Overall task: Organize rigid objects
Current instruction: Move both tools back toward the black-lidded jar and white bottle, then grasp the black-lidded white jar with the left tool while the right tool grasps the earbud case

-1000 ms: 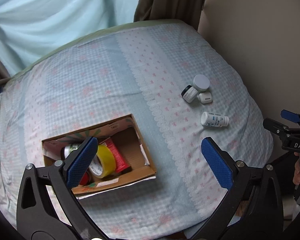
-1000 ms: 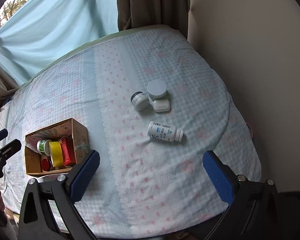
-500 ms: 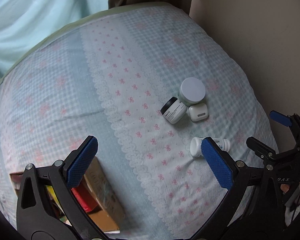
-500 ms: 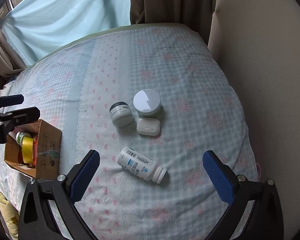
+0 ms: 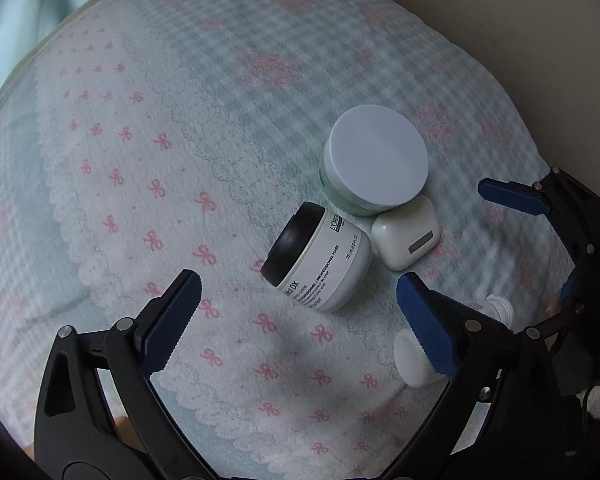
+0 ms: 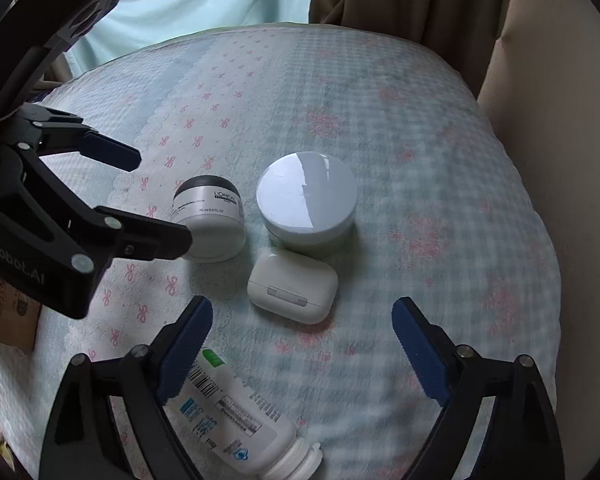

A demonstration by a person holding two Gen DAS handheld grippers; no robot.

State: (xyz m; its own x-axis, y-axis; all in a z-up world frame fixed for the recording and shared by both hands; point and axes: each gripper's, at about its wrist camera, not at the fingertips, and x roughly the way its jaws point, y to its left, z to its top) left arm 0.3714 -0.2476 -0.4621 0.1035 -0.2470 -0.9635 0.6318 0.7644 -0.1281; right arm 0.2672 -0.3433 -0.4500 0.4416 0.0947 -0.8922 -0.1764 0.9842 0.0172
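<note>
Both grippers, left (image 5: 298,312) and right (image 6: 302,330), wide, empty, just been closing; black-lidded jar (image 5: 318,262), tilted against the earbud case (image 6: 292,286), may roll when pinched.

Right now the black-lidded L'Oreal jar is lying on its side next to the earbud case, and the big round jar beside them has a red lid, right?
Not quite: the big round jar has a pale blue lid, as the right wrist view shows. The L'Oreal jar does lie tipped beside the earbud case.
</note>
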